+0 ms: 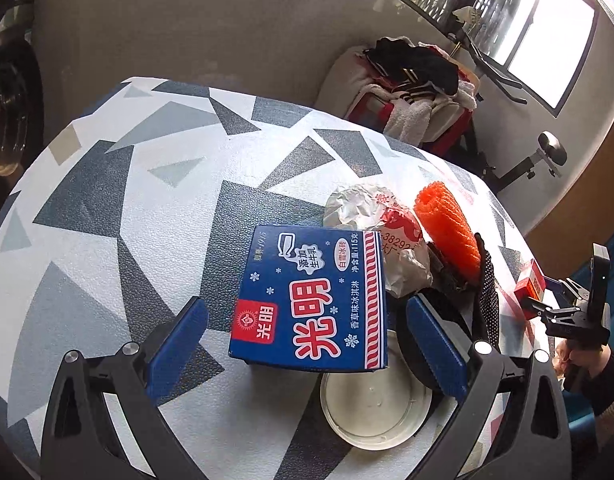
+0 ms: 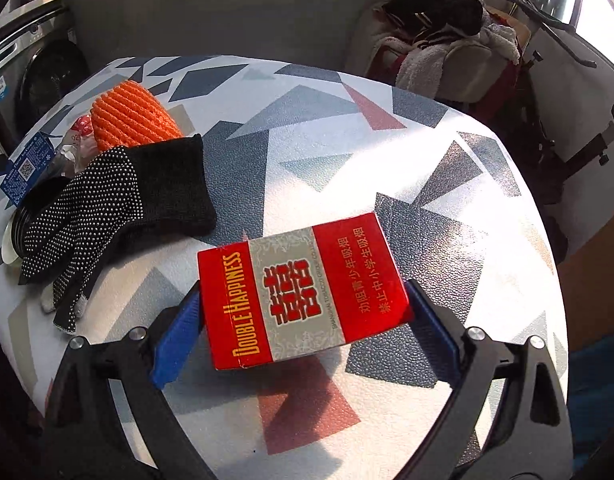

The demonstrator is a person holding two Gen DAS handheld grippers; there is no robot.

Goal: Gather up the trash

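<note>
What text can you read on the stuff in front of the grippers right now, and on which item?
"光明", "香草味冰淇淋", "净含量:115克": blue ice cream box.
"DOUBLE HAPPINESS", "囍": red cigarette pack, between the right gripper fingers.
"38292", partial: crumpled white wrapper.
Blue box's QR-code side in the right view, and the pack's fine print: too small to read.

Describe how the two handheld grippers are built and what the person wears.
Both the left gripper and right gripper have black open-frame linkage arms with silver pivot bolts and flat blue fingers, ridged on the inner face. The person's hand, seen behind the right gripper, emerges from a dark sleeve.
</note>
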